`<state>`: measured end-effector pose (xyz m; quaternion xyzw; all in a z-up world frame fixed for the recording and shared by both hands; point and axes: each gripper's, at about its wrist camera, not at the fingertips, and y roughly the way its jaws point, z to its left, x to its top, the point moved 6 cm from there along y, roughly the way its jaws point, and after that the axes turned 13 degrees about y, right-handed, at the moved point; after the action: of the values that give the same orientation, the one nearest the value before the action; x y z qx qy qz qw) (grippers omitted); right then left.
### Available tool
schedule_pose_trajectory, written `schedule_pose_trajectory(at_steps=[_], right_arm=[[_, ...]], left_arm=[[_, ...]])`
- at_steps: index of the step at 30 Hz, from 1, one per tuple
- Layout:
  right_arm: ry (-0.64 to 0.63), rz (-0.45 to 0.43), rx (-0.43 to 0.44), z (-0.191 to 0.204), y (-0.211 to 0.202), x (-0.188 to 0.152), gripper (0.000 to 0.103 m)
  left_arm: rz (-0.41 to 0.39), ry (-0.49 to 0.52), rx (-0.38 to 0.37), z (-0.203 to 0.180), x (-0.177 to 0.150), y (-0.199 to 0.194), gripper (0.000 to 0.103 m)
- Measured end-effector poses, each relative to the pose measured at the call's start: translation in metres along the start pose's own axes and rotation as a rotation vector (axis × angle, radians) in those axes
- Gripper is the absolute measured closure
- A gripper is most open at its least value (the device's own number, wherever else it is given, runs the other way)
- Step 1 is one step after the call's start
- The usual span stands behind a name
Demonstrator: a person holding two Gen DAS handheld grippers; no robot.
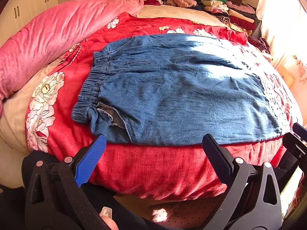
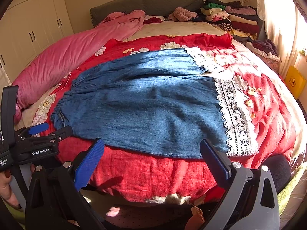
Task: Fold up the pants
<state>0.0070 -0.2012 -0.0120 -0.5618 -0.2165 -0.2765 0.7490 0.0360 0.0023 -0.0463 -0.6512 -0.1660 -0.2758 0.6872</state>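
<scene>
Pants (image 1: 172, 88) made of blue denim lie flat on the red flowery blanket (image 1: 153, 168), with the stretchy waist at 9 o'clock and lace hems (image 2: 236, 115) at 3 o'clock. Left gripper (image 1: 153, 143) and right gripper (image 2: 152, 147) are both spread wide, holding nothing, at 6 o'clock.

The bed (image 2: 172, 28) carries everything here, its beige sheet showing near the grey headboard (image 2: 153, 2). A red floral quilt (image 2: 153, 174) covers most of the bed and drapes over the near edge. Flat on the quilt lie the denim pants (image 2: 145, 105), elastic waistband to the left of the quilt's middle, white lace hems (image 2: 236, 118) to the right. Left of the quilt a pink blanket (image 2: 73, 51) runs in a long roll up to the headboard. Right of the quilt, by the headboard, sits a stack of folded clothes (image 2: 230, 17), with a pink fuzzy garment (image 2: 182, 14) beside it.
</scene>
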Motion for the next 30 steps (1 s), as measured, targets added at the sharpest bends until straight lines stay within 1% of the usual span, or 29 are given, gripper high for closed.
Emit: schedule_pose_trajectory(at_steps=[21, 30], right_arm=[[-0.004, -0.004, -0.002, -0.001, 0.000, 0.002, 0.004], [-0.040, 0.020, 0.000, 0.009, 0.017, 0.015, 0.004]], left_arm=[[-0.006, 0.001, 0.006, 0.000, 0.002, 0.000, 0.009], [-0.008, -0.001, 0.004, 0.009, 0.013, 0.007, 0.009]])
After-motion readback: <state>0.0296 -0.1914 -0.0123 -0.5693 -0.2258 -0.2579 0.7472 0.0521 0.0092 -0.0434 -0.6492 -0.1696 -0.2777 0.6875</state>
